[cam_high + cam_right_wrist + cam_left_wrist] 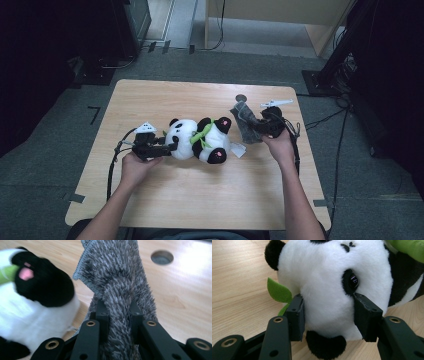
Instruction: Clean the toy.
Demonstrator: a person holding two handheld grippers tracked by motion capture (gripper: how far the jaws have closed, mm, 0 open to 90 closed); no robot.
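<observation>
A black-and-white plush panda (200, 139) with a green scarf lies on its side in the middle of the wooden table (190, 200). My left gripper (172, 147) comes in from the left and is shut on the panda's head (329, 285): both pads (297, 315) press into the white fur below the eye. My right gripper (260, 127) is shut on a grey fuzzy cloth (244, 121), pinched into a ridge between its jaws (120, 297) and raised off the table beside the panda's foot (37, 282).
A round cable hole (241, 97) sits in the table behind the cloth, also seen as a hole (162, 257) in the right gripper view. A white tag (238, 149) lies by the panda. Dark stands and cables ring the table on the floor.
</observation>
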